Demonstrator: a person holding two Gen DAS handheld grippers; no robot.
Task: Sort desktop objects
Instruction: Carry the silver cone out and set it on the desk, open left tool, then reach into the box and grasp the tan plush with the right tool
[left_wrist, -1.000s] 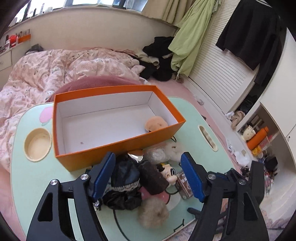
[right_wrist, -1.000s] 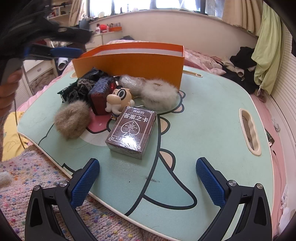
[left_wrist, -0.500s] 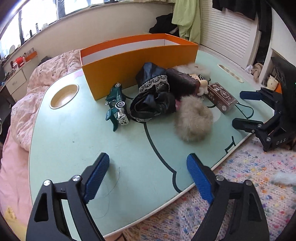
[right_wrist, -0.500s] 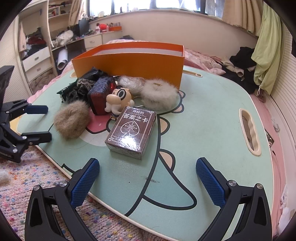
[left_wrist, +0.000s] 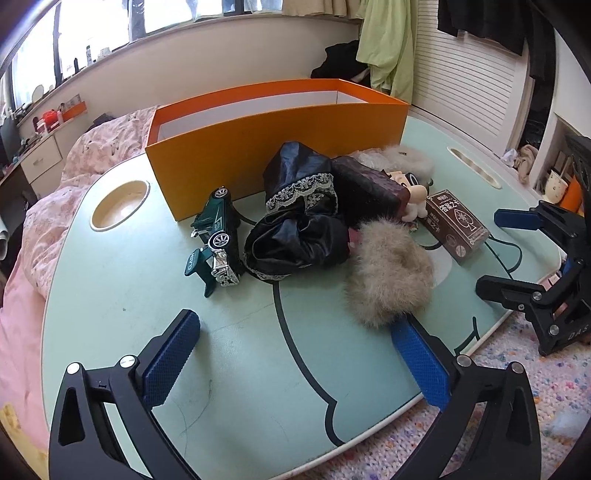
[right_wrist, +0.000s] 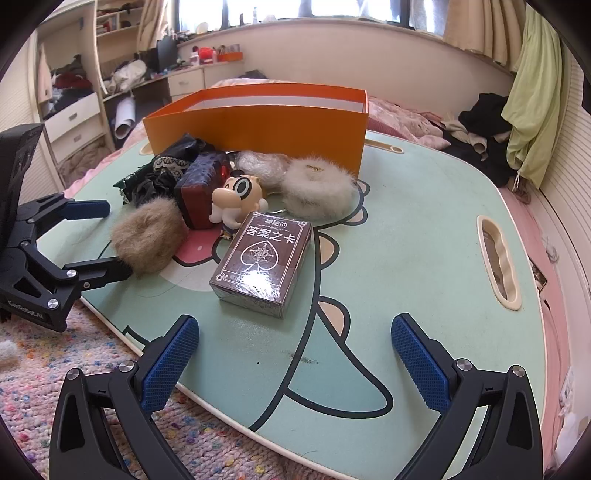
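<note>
**Clutter heaped against the orange box, both claws released**

The pile you are sorting lies on the mint-green table (right_wrist: 424, 229), pressed up to the near wall of the orange box (right_wrist: 258, 125). The brown card box (right_wrist: 264, 256) sits nearest your right gripper (right_wrist: 295, 363), flat, its long axis running away from you and leaning slightly right toward the orange box. Behind it stand the cartoon figurine (right_wrist: 236, 201) and the dark red case (right_wrist: 201, 184); the white fur scrunchie (right_wrist: 317, 186) lies to their right, the brown fur scrunchie (right_wrist: 147, 236) to their left. From your left gripper (left_wrist: 295, 363), the green toy car (left_wrist: 216, 236) lies on its side beside the black lace-trimmed cloth (left_wrist: 299, 214), its long axis running near to far.

Both claws are spread wide, holding nothing, low over the table's near edge. A speckled knitted rug (right_wrist: 44, 373) lies below; a pink-quilted bed (left_wrist: 107, 136) stands beyond.
</note>
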